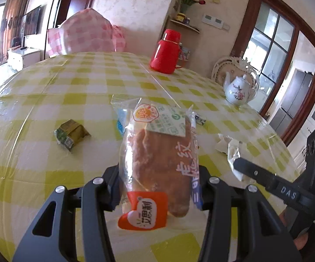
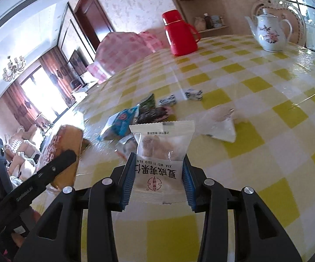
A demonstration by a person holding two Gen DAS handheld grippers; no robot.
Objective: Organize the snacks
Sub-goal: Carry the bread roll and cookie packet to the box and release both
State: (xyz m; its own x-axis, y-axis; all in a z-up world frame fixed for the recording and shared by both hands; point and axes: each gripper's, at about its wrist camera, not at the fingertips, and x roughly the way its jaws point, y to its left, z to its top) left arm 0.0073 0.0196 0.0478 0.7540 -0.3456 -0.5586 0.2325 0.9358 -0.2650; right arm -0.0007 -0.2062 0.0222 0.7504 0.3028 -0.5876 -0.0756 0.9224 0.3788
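Observation:
My left gripper (image 1: 158,172) is shut on a clear-wrapped loaf of bread (image 1: 157,152) with an orange label, held above the table. My right gripper (image 2: 159,170) is shut on a white snack packet (image 2: 161,150), its blue pads against both sides. At the left edge of the right wrist view, the bread (image 2: 66,144) shows beside a black finger (image 2: 54,168) of the left gripper. Loose snacks lie on the cloth: a green packet (image 1: 71,134), a blue packet (image 2: 122,124), dark packets (image 2: 153,113) and two small blue-and-white candies (image 2: 193,93).
The table wears a yellow-checked cloth (image 1: 80,83) under clear plastic. A red thermos (image 1: 166,52) stands at the far side and a flowered white teapot (image 1: 240,91) at the right. A crumpled white wrapper (image 2: 220,126) lies near the snacks. A pink-checked cover (image 1: 87,32) sits beyond the table.

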